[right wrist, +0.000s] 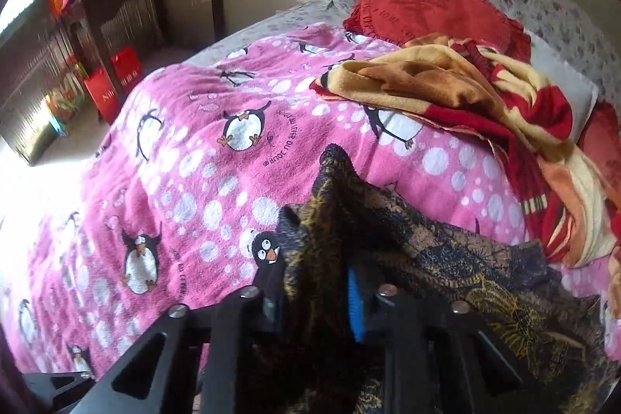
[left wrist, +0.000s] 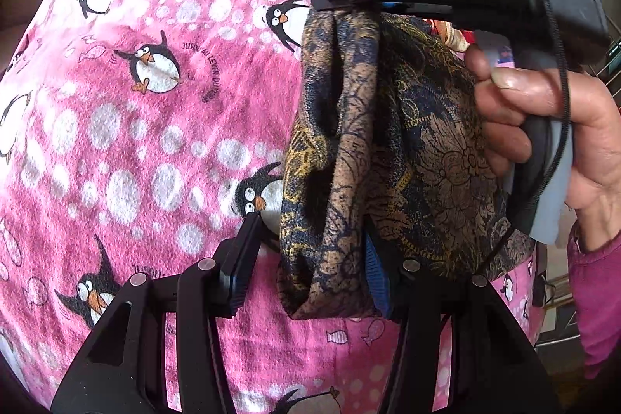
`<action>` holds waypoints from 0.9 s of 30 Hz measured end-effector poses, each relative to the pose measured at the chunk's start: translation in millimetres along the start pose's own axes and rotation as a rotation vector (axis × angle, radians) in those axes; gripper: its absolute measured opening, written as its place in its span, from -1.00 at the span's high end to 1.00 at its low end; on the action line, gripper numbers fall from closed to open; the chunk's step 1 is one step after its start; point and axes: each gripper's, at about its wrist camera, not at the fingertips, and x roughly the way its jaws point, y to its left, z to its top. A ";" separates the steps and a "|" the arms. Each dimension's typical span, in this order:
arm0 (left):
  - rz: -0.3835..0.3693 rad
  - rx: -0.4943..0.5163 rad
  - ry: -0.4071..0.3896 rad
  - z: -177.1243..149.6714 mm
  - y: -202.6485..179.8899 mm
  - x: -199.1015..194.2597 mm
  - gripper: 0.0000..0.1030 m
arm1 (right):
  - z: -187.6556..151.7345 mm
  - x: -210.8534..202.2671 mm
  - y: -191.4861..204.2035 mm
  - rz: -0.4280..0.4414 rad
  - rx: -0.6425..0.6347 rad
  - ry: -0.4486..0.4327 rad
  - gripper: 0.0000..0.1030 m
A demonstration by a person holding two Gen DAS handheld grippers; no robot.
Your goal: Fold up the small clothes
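Right gripper (right wrist: 314, 301) clamps the patterned garment (left wrist: 388, 150) up for folding, bunched between the left gripper's (left wrist: 306, 274) slack jaws, centre frame.

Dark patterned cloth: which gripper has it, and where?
The right gripper pinches the dark patterned cloth at its bunched top edge. The left gripper straddles the lower folds, jaws apart, not clearly clamped.
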 end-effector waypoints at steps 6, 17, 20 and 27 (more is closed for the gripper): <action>0.018 -0.001 -0.009 13.6 1.3 1.6 0.02 | -4.5 -18.9 -17.9 0.093 0.089 -0.020 0.68; 0.030 0.009 -0.009 25.6 0.2 2.7 0.02 | -9.1 -24.8 -12.9 0.081 0.082 -0.027 0.68; 0.031 0.008 -0.011 30.2 -1.3 6.6 0.02 | -9.5 -27.6 -13.2 0.083 0.075 -0.025 0.68; 0.037 0.007 -0.018 27.2 -16.6 16.2 0.02 | -8.9 -31.6 -15.6 0.089 0.073 -0.024 0.68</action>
